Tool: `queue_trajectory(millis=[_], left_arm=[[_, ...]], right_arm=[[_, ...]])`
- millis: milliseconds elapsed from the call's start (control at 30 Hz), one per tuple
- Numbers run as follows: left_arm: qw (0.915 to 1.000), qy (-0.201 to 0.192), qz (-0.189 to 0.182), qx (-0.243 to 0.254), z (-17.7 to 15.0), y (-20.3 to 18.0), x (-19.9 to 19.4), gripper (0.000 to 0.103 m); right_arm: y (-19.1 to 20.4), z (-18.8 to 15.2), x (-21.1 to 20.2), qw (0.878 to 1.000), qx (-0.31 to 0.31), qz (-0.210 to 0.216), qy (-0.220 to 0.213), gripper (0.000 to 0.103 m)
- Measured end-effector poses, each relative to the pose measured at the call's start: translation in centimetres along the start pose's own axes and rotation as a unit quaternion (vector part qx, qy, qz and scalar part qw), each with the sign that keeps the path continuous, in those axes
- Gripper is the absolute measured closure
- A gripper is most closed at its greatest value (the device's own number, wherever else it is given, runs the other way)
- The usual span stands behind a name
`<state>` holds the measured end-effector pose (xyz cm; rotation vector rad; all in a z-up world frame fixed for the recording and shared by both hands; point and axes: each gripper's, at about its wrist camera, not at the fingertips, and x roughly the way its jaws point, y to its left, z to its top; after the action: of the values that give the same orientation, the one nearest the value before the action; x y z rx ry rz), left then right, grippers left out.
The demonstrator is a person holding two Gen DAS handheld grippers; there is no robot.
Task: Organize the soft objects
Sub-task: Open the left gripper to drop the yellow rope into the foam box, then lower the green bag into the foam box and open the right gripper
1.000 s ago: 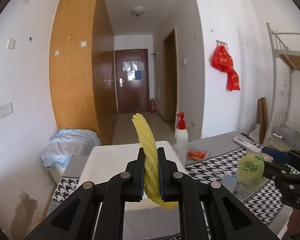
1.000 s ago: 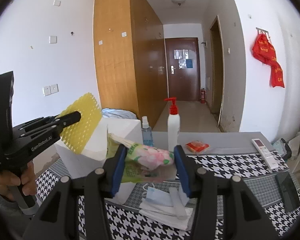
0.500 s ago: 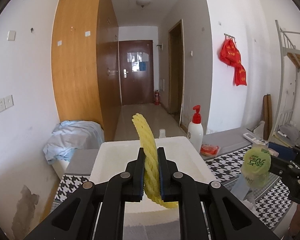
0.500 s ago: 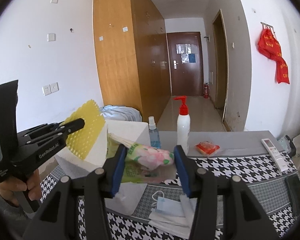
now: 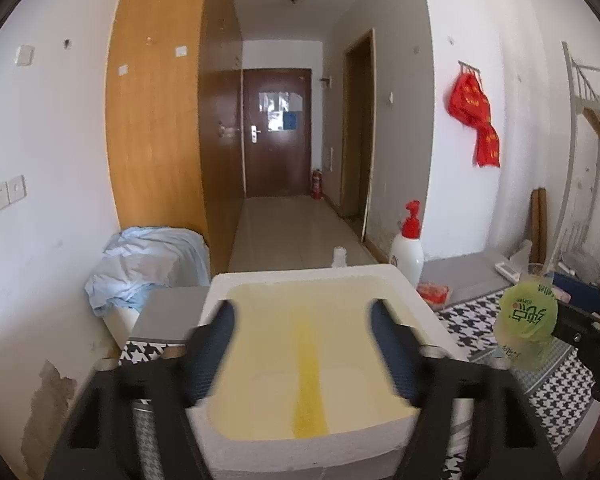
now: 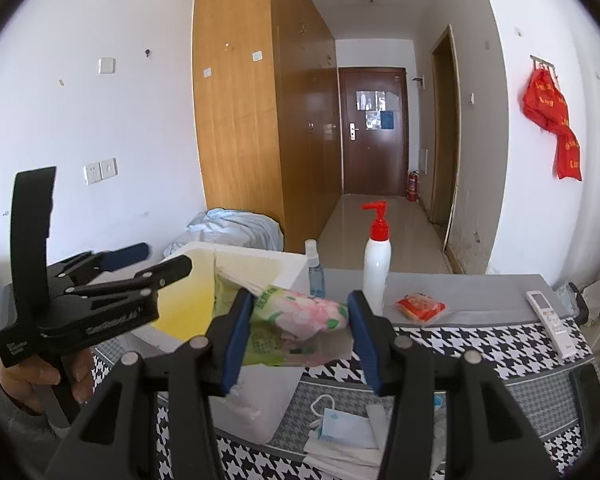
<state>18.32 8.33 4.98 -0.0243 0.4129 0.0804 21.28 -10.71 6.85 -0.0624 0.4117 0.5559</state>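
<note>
A white foam box [image 5: 416, 304] stands on the table's left side. A yellow mesh pad [image 5: 308, 384] is inside it, blurred by motion. My left gripper [image 5: 304, 348] is open above the box. In the right wrist view the left gripper [image 6: 140, 264] is beside the box [image 6: 284, 268], jaws apart. My right gripper [image 6: 296, 332] is shut on a green and pink tissue pack [image 6: 300, 320]; the pack also shows in the left wrist view [image 5: 524, 320], right of the box.
A houndstooth cloth [image 6: 480, 344] covers the table. On it stand a white pump bottle [image 6: 376, 264], a small spray bottle [image 6: 314, 268], a red packet [image 6: 420, 306], a remote [image 6: 550, 322], face masks [image 6: 340, 428] and a phone [image 6: 588, 392]. A blue-covered bundle [image 5: 148, 264] lies left.
My left gripper has opened and let go of the yellow pad, which has dropped into the foam box. The right gripper still holds the tissue pack.
</note>
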Motion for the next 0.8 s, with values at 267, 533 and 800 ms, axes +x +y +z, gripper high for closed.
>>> queue_trajectory(millis=[267, 533, 800], left_arm=[[0.9993, -0.032, 0.014, -0.011, 0.1, 1.4, -2.0, 0.001], [0.9977, -0.047, 0.043, -0.024, 0.2, 3.6, -4.1, 0.001], [0.9964, -0.049, 0.065, -0.024, -0.4, 4.9, -5.1, 0.001]], right_arm=[[1.3, 0.9, 0.9, 1.0, -0.012, 0.007, 0.003, 0.05], [2.6, 1.7, 2.1, 0.999, -0.022, 0.022, 0.007, 0.05], [4.0, 2.2, 3.2, 0.999, -0.034, 0.032, 0.011, 0.05]])
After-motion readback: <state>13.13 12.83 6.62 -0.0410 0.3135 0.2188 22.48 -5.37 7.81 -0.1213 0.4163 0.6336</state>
